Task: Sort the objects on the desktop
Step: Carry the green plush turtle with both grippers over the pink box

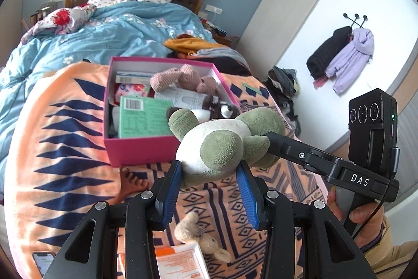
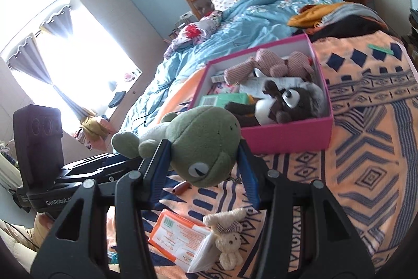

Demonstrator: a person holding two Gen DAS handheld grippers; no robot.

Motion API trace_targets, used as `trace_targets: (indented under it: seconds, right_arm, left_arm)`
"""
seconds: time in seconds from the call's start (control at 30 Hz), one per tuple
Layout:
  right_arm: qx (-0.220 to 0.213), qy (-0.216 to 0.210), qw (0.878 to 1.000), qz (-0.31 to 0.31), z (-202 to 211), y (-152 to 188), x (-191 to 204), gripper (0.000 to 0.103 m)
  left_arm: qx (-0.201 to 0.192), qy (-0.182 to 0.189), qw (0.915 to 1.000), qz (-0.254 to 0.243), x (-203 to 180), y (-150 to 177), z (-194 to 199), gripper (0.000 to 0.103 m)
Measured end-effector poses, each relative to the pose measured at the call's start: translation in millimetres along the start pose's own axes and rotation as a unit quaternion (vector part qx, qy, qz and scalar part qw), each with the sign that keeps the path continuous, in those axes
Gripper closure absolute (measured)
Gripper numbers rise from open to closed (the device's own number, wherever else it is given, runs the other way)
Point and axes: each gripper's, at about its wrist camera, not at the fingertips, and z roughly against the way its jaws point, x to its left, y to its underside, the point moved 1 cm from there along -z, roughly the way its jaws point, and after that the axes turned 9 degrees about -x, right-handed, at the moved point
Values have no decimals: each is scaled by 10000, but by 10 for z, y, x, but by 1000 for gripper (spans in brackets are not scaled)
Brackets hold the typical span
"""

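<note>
Gripping the frog toy (image 1: 222, 145) with both the left gripper (image 1: 211, 174) and the right gripper (image 2: 202, 161), you hold it just short of the part-filled pink box (image 2: 287, 140) ahead, while the small bear (image 2: 230, 239) and the orange packet (image 2: 175, 237) beneath the fingers remain unsorted.

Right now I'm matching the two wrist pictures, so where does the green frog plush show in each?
Left wrist view: the green frog plush sits centre, belly up, between the blue pads.
Right wrist view: the frog sits centre-left, head toward the camera, eye visible.
Shared landmark: the pink box just behind it in both views.
</note>
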Motion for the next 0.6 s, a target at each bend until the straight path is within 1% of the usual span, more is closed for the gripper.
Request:
trace_targets:
  seconds: [0.2, 0.33, 0.6]
  right_arm:
    - [-3, -216, 9997, 121, -61, -100, 48, 50]
    - [-29, -286, 9994, 194, -89, -158, 85, 50]
    - [-98, -302, 9992, 229, -207, -295, 142, 50]
  left_arm:
    - [-167, -200, 9997, -6, 6, -69, 60, 60]
    - [-222, -287, 9993, -31, 20, -130, 82, 60]
    - [-291, -276, 9991, -155, 122, -308, 79, 60]
